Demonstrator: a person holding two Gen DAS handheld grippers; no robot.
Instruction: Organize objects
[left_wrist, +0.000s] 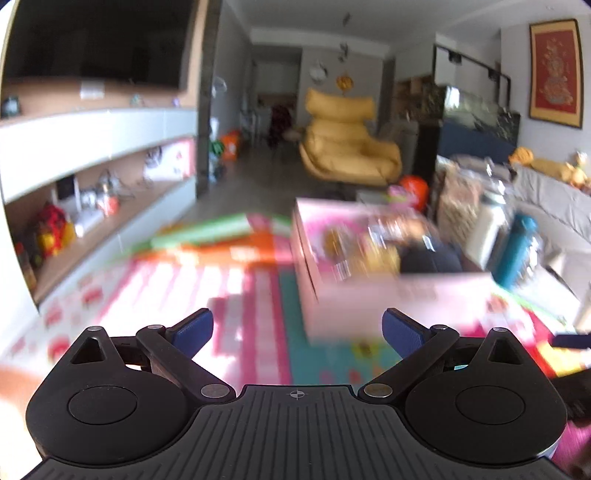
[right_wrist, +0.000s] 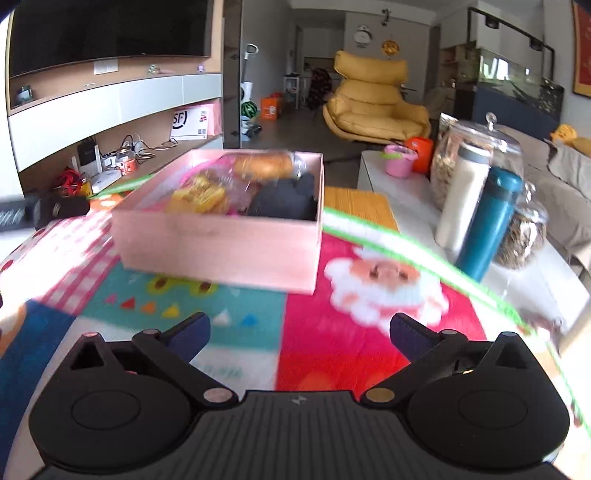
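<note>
On the bright patterned mat (right_wrist: 351, 332) that covers the surface sits the pink box (right_wrist: 221, 247), the landmark for everything else and the biggest thing to do with the task. It is an open-topped cardboard box, rectangular, with its long side running across the right wrist view and one near corner turned toward the camera at the lower right. It looks stiff but light, with thin walls that would dent under a hard squeeze, so I would judge the safest hold to be a pinch on the top rim of a side wall, or one wall from each side. Inside the box, toward its right, lies a dark cloth bundle (right_wrist: 286, 199), soft and easy to grip anywhere. At the back of the box is a wrapped bun (right_wrist: 264, 164), squashy and slippery in its plastic film. Left of the dark bundle sits a yellow wrapped snack (right_wrist: 199, 197), also crinkly and light. Right of the box, off the mat, stand a teal flask (right_wrist: 491, 225) and a white bottle (right_wrist: 461, 195), both upright in front of glass jars. Nearer than the box, the left hand-held gripper (left_wrist: 297, 330) and the right hand-held gripper (right_wrist: 299, 334) both have their jaws spread wide with nothing between them.
</note>
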